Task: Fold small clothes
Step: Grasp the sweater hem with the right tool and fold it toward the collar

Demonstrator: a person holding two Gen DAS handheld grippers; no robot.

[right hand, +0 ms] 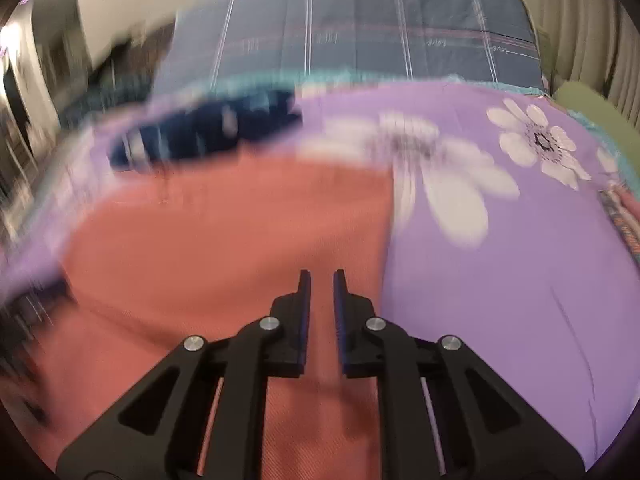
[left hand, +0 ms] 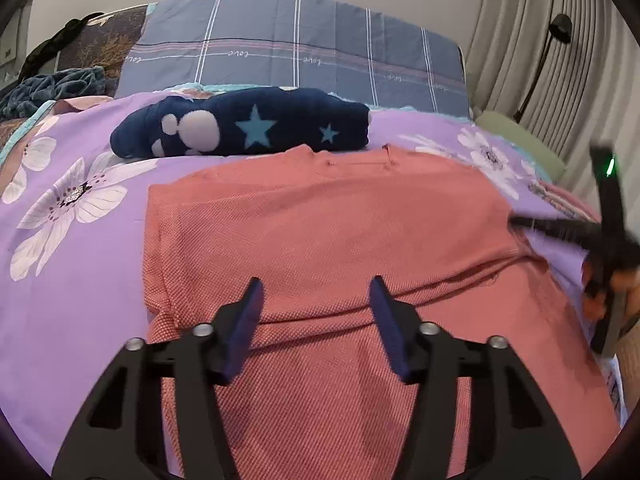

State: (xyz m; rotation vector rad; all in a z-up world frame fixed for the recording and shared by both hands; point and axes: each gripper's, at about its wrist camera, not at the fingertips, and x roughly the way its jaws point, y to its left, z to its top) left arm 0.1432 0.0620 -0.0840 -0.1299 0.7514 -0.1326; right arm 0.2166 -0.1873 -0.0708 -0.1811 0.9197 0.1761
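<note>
The left claw (left hand: 316, 292) tilts downward at lower centre of its view, fingers parted and empty above the salmon-pink knitted garment (left hand: 320, 232) spread flat on the purple flowered bedspread (left hand: 80, 280). The right claw (right hand: 320, 280), also angled down, has its jaws nearly closed with nothing between them, over the garment's right edge. A folded navy star-patterned fleece (left hand: 240, 128) lies beyond.

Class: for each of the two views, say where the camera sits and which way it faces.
Left wrist: on the left claw, open, facing down over the pink shirt toward the pillow; right claw at the edge.
Right wrist: on the right claw, nearly shut, above the shirt's right edge; blurred.
Shared: shirt, navy bundle, purple sheet, pillow.
</note>
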